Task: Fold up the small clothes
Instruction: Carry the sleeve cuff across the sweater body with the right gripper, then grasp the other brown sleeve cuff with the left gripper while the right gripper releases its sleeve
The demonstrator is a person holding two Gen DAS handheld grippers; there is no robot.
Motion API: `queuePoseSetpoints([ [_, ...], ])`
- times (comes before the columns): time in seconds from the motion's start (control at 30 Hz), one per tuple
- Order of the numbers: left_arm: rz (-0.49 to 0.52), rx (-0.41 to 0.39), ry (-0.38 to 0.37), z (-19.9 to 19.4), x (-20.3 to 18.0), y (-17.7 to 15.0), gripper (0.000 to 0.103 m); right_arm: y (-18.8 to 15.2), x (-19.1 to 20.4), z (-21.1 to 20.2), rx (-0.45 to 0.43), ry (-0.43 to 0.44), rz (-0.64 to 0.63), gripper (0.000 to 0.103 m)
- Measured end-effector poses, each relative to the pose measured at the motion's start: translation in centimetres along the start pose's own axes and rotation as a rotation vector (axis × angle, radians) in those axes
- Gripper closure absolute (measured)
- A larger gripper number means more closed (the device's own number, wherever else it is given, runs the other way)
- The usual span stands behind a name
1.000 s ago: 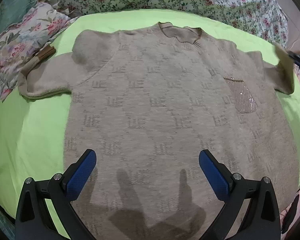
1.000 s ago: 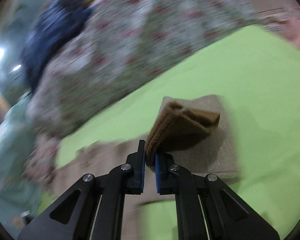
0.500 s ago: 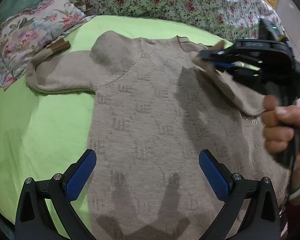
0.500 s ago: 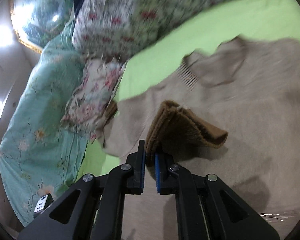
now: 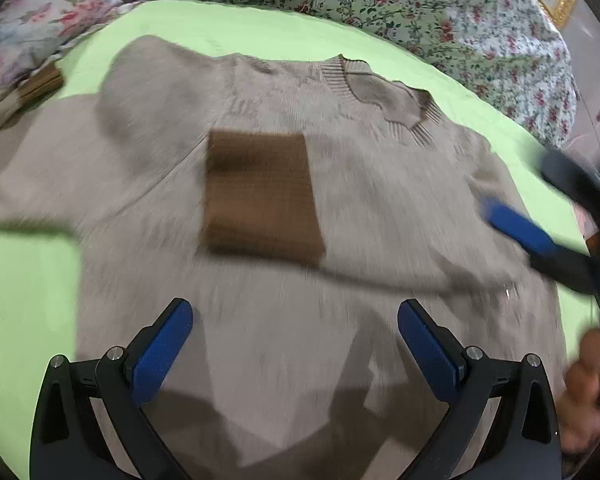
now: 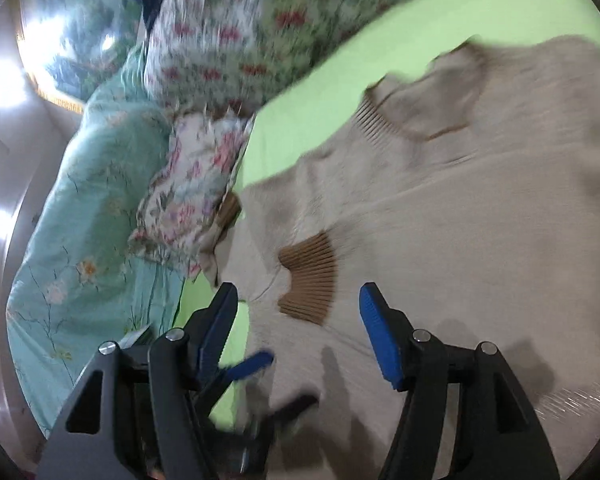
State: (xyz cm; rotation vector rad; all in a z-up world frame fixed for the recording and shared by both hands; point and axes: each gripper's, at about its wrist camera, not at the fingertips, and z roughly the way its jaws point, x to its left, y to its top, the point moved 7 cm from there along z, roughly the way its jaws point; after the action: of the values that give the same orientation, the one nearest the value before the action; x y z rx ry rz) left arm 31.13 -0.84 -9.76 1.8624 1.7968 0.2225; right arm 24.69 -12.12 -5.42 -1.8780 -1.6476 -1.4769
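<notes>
The sweater lies flat on the bed, its brown cuff folded onto the chest; the right claw is opening, nothing between its jaws; the left claw hangs wide and empty at 6 o'clock; the blurred sleeve may slide back off if the knit springs.

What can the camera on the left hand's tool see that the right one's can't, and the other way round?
Only the left view shows the person's hand and the whole neckline side of the sweater. Only the right view shows the turquoise bedding. Both share the sweater on the green sheet, its brown cuff lying folded across the chest, and the flowered pillows.
</notes>
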Motion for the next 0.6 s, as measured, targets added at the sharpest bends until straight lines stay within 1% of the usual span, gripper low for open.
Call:
queuePoseSetpoints([
  [0.1, -0.042, -0.024, -0.016, 1.3, 0.3, 2.3, 0.003, -0.6, -1.8, -4.0, -0.064, -0.044, 0.026, 0.036],
  [0.17, -0.061, -0.058, -0.044, 1.3, 0.2, 3.4, 0.013, -1.3, -3.2, -6.9, -0.111, -0.087, 0.041, 0.035],
  [0.2, -0.064, -0.070, -0.058, 1.4, 0.1, 3.8, 0.029, -1.6, -3.9, -8.3, -0.134, -0.108, 0.046, 0.035],
  [0.23, -0.068, -0.074, -0.068, 1.5, 0.1, 4.2, 0.053, -1.9, -4.6, -9.6, -0.159, -0.131, 0.051, 0.035],
  [0.27, -0.071, -0.072, -0.073, 1.6, -0.1, 4.3, 0.070, -2.0, -5.3, -10.8, -0.180, -0.157, 0.059, 0.035],
  [0.3, -0.070, -0.060, -0.073, 1.8, -0.1, 4.4, 0.096, -2.0, -5.9, -11.8, -0.199, -0.176, 0.065, 0.035],
  [0.33, -0.072, -0.064, -0.073, 1.4, -0.1, 4.5, 0.097, -1.9, -6.5, -12.9, -0.219, -0.194, 0.067, 0.035],
  [0.4, -0.066, -0.149, -0.080, -0.9, 0.1, 4.9, 0.097, -1.4, -7.3, -14.7, -0.244, -0.246, 0.053, 0.035],
  [0.47, -0.050, -0.212, -0.053, -2.6, 0.6, 5.1, 0.097, -0.5, -8.4, -16.5, -0.278, -0.322, 0.042, 0.035],
  [0.5, -0.042, -0.215, -0.034, -2.6, 1.0, 4.9, 0.097, 0.0, -9.0, -17.2, -0.294, -0.347, 0.040, 0.035],
  [0.53, -0.039, -0.199, -0.023, -2.2, 1.4, 4.7, 0.096, 0.9, -9.8, -17.6, -0.307, -0.367, 0.037, 0.035],
  [0.6, -0.060, -0.140, -0.011, -0.7, 2.3, 4.2, 0.096, 2.3, -11.1, -17.4, -0.296, -0.409, 0.040, 0.035],
])
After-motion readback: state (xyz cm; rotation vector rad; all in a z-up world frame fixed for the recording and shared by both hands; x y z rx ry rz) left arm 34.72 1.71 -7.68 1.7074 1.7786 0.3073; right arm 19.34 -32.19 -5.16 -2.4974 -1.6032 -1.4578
